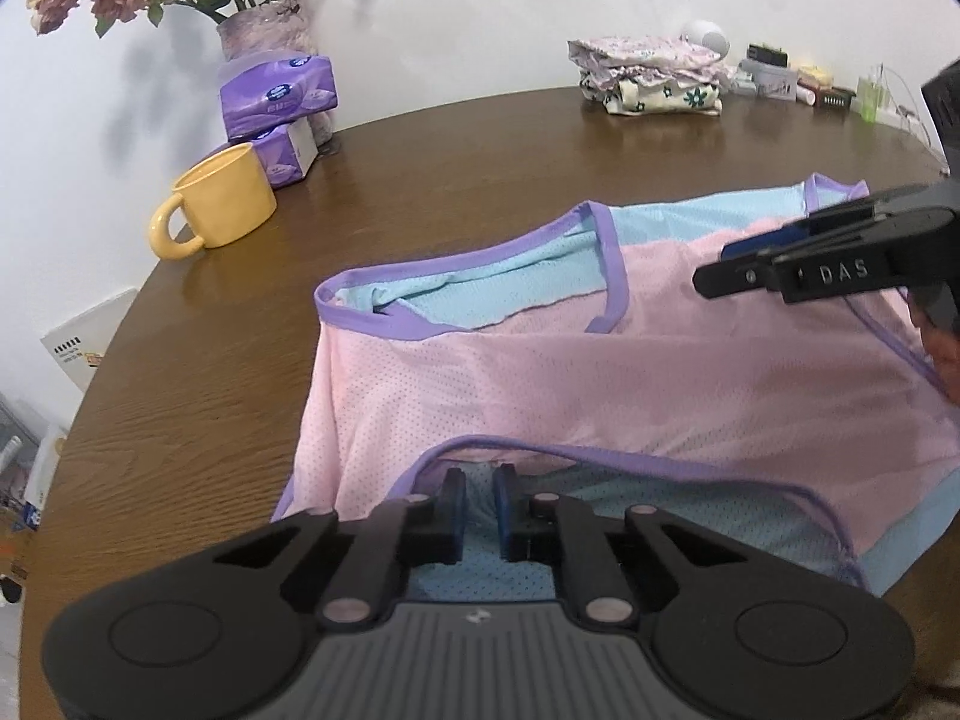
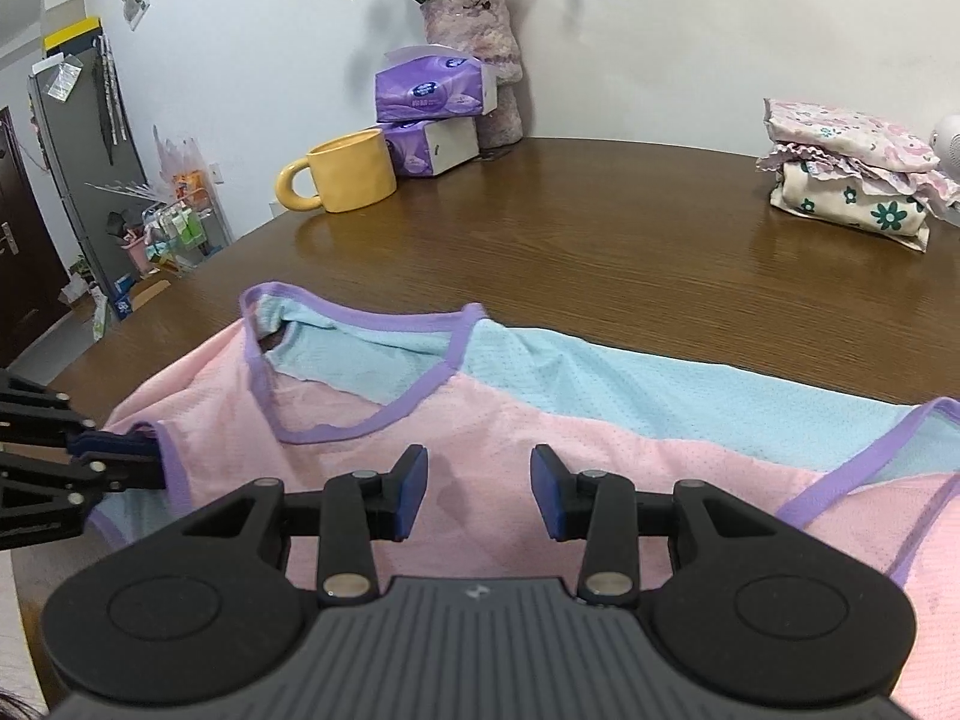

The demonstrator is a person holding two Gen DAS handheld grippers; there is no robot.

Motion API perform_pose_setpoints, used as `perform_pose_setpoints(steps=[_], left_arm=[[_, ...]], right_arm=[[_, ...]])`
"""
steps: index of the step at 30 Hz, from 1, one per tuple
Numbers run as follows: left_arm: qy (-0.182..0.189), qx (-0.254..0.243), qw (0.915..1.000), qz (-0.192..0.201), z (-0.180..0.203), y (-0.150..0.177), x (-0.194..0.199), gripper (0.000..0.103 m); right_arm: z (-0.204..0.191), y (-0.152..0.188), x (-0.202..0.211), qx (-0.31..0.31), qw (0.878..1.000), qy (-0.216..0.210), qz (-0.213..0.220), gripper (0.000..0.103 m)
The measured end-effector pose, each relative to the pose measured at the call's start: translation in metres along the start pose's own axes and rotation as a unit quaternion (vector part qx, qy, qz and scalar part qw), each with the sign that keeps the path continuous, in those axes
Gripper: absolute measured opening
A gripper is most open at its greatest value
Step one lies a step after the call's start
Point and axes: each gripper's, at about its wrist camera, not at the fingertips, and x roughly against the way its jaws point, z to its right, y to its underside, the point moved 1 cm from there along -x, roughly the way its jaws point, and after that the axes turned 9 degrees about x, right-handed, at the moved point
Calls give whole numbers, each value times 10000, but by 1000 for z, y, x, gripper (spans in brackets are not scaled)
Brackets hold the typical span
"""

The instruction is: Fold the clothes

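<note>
Your garment (image 2: pixel 540 420) lies on the surface (image 2: pixel 600 228); behind it to the left stands the mug (image 2: pixel 345 174), tissue packs (image 2: pixel 432 90) behind that, folded clothes (image 2: pixel 852 180) far right.

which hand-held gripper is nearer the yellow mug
Left. The left hand-held gripper grips the garment's edge on the yellow mug's side; the right hand-held gripper hovers over the middle.
</note>
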Motion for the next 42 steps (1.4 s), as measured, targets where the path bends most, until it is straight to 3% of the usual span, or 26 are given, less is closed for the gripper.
perform_pose_setpoints(steps=[16,20,23,27,31,35,42], left_arm=[[322,387,9985,231,-1,-12,0,13],[-118,26,9998,151,3,-5,-7,11],[-224,17,9997,109,0,0,-3,11],[116,315,9994,103,-9,3,11,12],[597,517,9951,598,-10,-12,35,13],[428,99,9968,675,-2,-33,18,13],[34,-436,9990,34,3,-30,-31,11]], right_arm=[[-6,2,0,151,9998,120,9,41],[-6,2,0,155,9998,106,15,41],[-6,2,0,171,9998,100,18,41],[-7,3,1,204,9997,103,21,41],[-6,3,1,173,9998,100,20,41],[-8,3,1,235,9996,139,19,42],[-8,4,1,267,9996,126,34,43]])
